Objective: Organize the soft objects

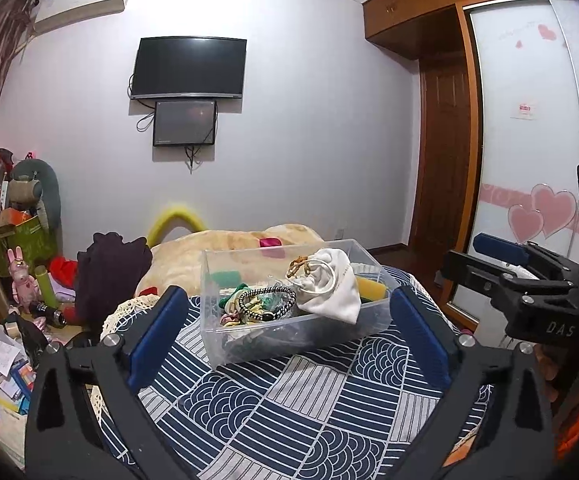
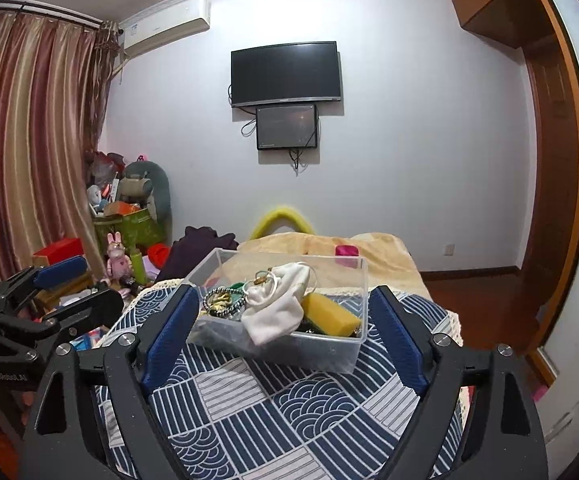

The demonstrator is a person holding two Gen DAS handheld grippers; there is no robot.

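A clear plastic box [image 1: 249,344] [image 2: 329,356] stands on a blue and white patterned cloth [image 1: 309,412] [image 2: 273,408]. It holds a white drawstring pouch [image 1: 331,292] [image 2: 277,312], a yellow sponge [image 1: 371,288] [image 2: 331,314], a beaded bracelet [image 1: 267,300] [image 2: 221,300], hair ties and a green sponge [image 1: 225,278]. My left gripper [image 1: 289,324] is open and empty, just in front of the box. My right gripper [image 2: 285,324] is open and empty, also facing the box; it shows at the right in the left wrist view [image 1: 501,256].
A beige blanket [image 1: 229,244] [image 2: 369,252] with a pink object [image 1: 270,242] [image 2: 346,250] lies behind the box. A dark garment [image 1: 109,272] and cluttered toys, boxes and papers [image 1: 21,280] fill the left. A wardrobe [image 1: 529,140] stands at right.
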